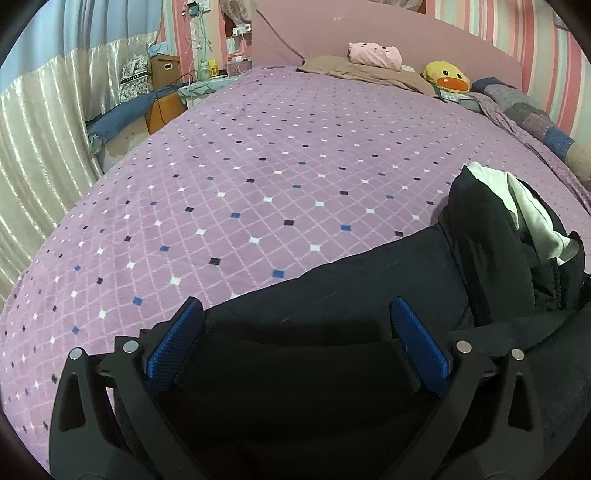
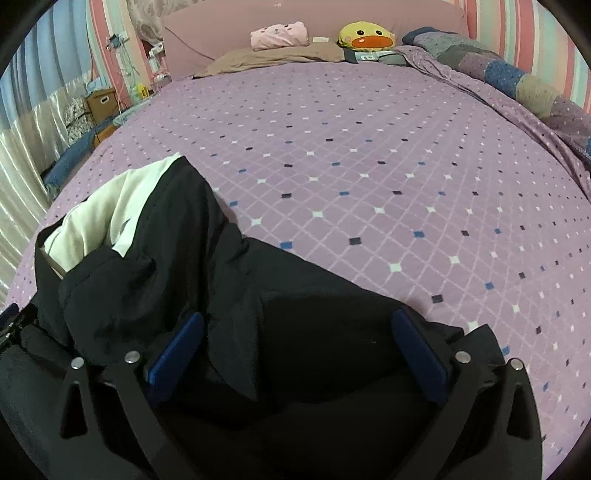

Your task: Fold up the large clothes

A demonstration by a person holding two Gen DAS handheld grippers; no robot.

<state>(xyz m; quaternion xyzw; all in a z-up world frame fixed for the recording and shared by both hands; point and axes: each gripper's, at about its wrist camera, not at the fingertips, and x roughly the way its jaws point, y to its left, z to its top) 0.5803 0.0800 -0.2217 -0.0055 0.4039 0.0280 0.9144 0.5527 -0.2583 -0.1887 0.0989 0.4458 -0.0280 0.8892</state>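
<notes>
The bed fills both views, covered by a purple blanket with a diamond grid and small white and blue squares. On its near edge lies the black jacket — crumpled, with its white lining turned outward at the bunched end, to the right in the left wrist view and to the left in the right wrist view. The left tool sits spread wide over the dark cloth, blue pads apart and gripping nothing. The right tool is likewise spread wide over the jacket, its pads apart — cloth lies between them, not pinched. At the head of the bed rest a brown pillow, a yellow duck toy and a folded pink cloth.
</notes>
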